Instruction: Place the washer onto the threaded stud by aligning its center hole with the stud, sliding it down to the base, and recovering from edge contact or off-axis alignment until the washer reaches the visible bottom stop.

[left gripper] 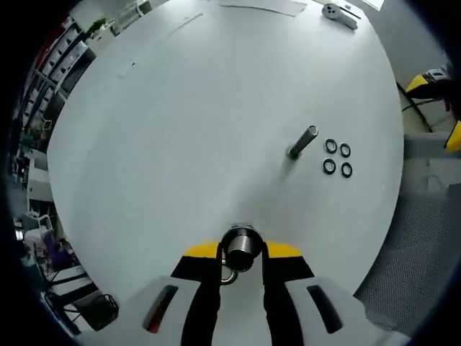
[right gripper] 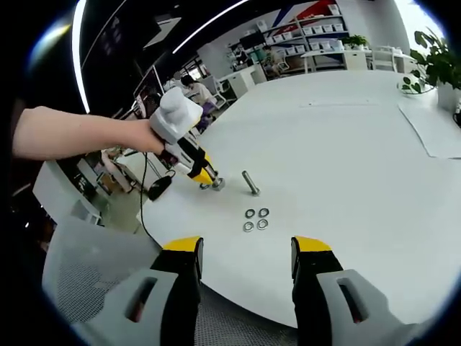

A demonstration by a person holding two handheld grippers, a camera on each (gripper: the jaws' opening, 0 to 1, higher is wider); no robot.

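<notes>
Left gripper view: at the bottom centre the left gripper (left gripper: pixel 241 270) has its yellow-tipped black jaws clenched on one short metal cylinder (left gripper: pixel 240 247), which looks like a stud or bolt seen end-on, with a small ring showing just under it against the white table (left gripper: pixel 180 130). What exactly that ring is cannot be told. Farther up and to the right, one threaded stud (left gripper: pixel 303 141) stands on the table, leaning toward the upper right in the fisheye. Just to its right lie four dark washers (left gripper: pixel 337 158) in a two-by-two cluster, flat on the table and apart from the stud. At the top right edge a small white device (left gripper: pixel 338 13) lies on the table, and shelving crowds the left margin.

In the right gripper view, the right gripper (right gripper: pixel 246 263) rises from the bottom with its jaws released, wide apart and holding nothing, over the near rim of the table. Beyond them, at centre, the four washers sit in the same cluster, with the stud just above them. To the left of the stud the left gripper touches down on the table, held by a person's hand (right gripper: pixel 148 137) whose bare forearm enters from the left edge. A black cable (right gripper: pixel 144 194) hangs below it. A potted plant (right gripper: pixel 432 68) stands at the upper right, and desks and shelves fill the far background.
</notes>
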